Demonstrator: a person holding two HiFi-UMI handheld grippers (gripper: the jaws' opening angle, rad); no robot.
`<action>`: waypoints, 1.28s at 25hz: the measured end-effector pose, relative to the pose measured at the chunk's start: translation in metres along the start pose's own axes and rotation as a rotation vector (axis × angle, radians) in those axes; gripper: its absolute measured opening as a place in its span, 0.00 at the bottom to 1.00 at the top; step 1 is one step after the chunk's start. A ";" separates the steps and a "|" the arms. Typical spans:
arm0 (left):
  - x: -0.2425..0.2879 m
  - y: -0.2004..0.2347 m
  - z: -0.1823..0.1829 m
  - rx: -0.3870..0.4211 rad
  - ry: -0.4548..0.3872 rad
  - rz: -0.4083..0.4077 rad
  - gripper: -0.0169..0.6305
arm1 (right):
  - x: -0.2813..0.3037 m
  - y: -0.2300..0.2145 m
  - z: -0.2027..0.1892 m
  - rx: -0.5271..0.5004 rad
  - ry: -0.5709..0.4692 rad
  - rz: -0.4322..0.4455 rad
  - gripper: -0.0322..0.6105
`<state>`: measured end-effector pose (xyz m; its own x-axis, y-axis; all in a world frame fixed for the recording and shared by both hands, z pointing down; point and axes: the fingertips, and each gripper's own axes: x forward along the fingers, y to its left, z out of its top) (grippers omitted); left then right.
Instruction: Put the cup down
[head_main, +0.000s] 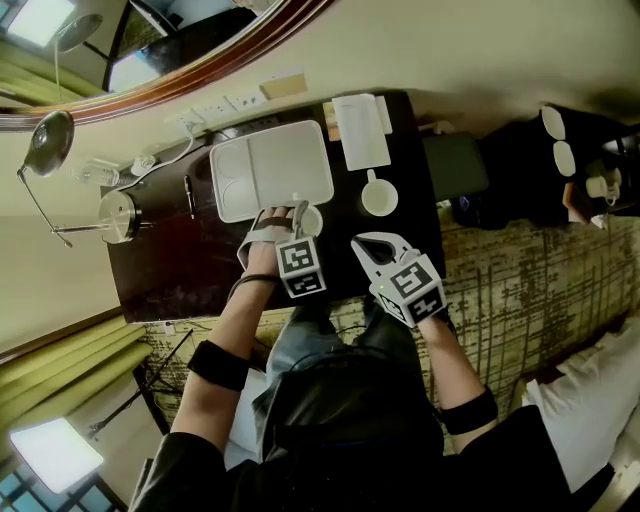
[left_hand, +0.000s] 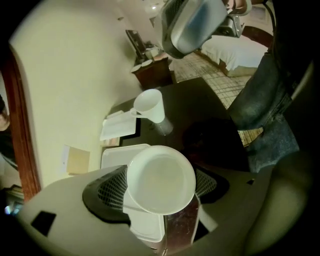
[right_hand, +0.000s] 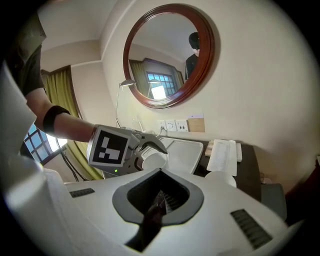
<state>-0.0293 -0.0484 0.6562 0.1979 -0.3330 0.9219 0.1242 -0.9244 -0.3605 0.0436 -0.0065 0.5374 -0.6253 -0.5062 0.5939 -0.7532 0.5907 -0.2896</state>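
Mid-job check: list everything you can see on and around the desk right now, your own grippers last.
held cup: one, white, between the left gripper's jaws, over the tray's near edge.
second cup: one, white, with a handle, standing on the desk right of the tray.
tray: one, white, with compartments, on the desk by the wall.
booklet: one, white, at the desk's far right, beside the tray.
desk lamp: one, metal, left of the desk.
desk: one, dark.
mirror: one, round, wood-framed, on the wall above the desk.
left gripper: one, white, closed on the held cup.
right gripper: one, white, jaws together, empty, near the desk's front edge.
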 end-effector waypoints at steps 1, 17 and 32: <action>-0.002 0.007 -0.007 -0.006 0.005 0.010 0.62 | 0.005 0.004 0.003 -0.006 0.000 0.010 0.06; -0.013 0.138 -0.168 -0.079 0.107 0.137 0.62 | 0.133 0.070 0.069 -0.125 0.041 0.167 0.06; 0.036 0.177 -0.202 -0.101 0.030 0.077 0.62 | 0.210 0.075 0.076 -0.104 0.089 0.152 0.06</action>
<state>-0.1964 -0.2617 0.6544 0.1739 -0.4077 0.8964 0.0113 -0.9094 -0.4157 -0.1602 -0.1164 0.5834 -0.7064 -0.3516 0.6143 -0.6233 0.7203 -0.3045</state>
